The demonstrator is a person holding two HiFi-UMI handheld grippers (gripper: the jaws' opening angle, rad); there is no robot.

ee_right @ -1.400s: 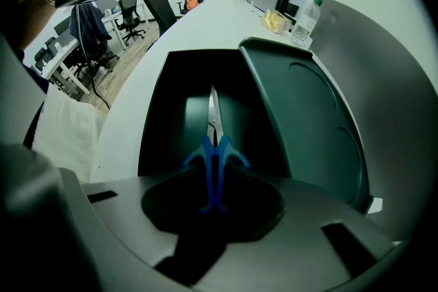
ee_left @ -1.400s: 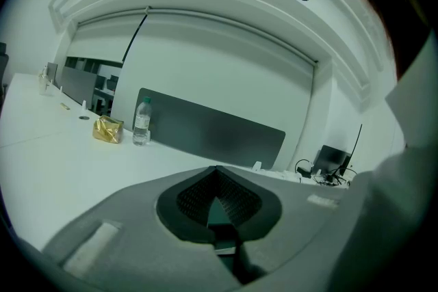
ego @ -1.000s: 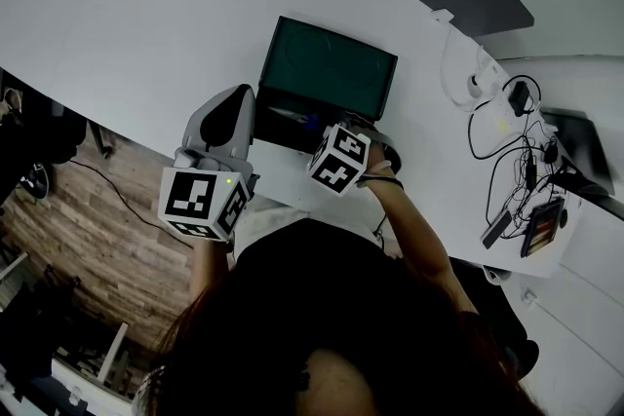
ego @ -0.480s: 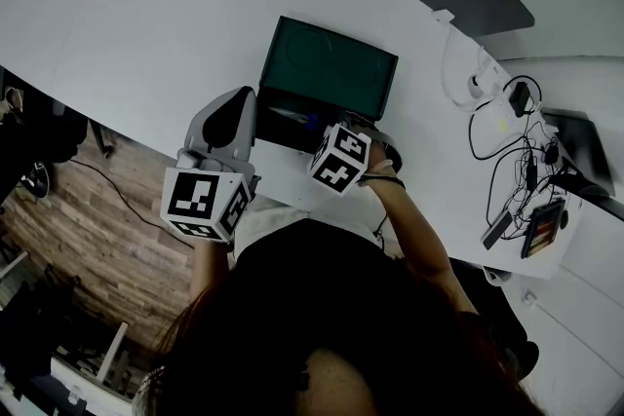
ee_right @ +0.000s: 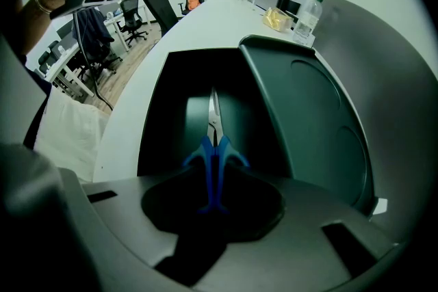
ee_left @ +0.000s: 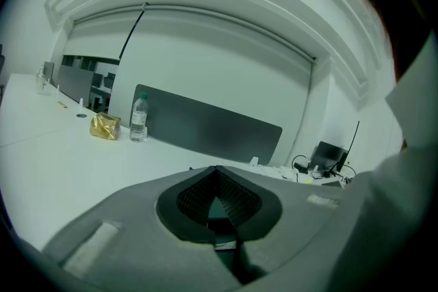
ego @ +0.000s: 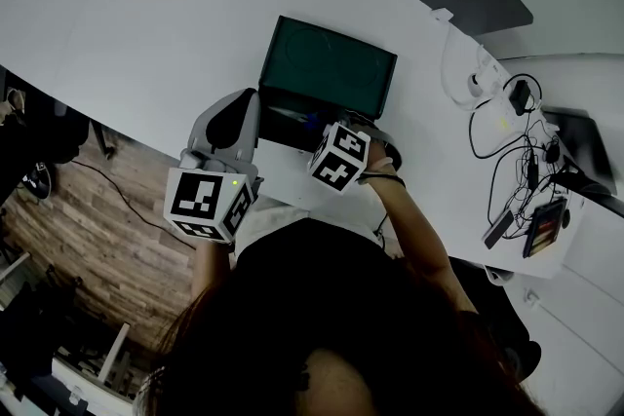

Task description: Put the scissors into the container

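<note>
The white table [ego: 146,24] fills most of the head view, and near its front edge, directly before the person, sits the dark green container [ego: 273,132] with its lid [ego: 331,63] swung fully open beyond it. The left gripper [ee_left: 217,171] hovers just left of the container, pointing almost level across the table, its jaws pressed together on nothing. It is taking no part in the work. The right gripper [ee_right: 213,178] points steeply down over the container's open mouth. Its jaws pinch the scissors [ee_right: 213,154] by the blue handles [ee_right: 212,167], seen edge-on. The closed blades [ee_right: 213,113] hang ahead of the jaws, inside the box and over its dark floor. Whether the tips touch that floor cannot be told. The step in hand looks like the release, and the task seems nearly finished. To do it well, the person should bring the blade tips down to the floor and tilt the gripper so the scissors lie over gently along the length of the box. The jaws should spread only when the weight is already resting. Letting go from height risks a clatter, or a handle catching on the rim. The jaws then want to open wide enough to clear both handles before lifting straight up, so that nothing drags out with them, and the left gripper is well placed to steady the container wall if it shifts.
</note>
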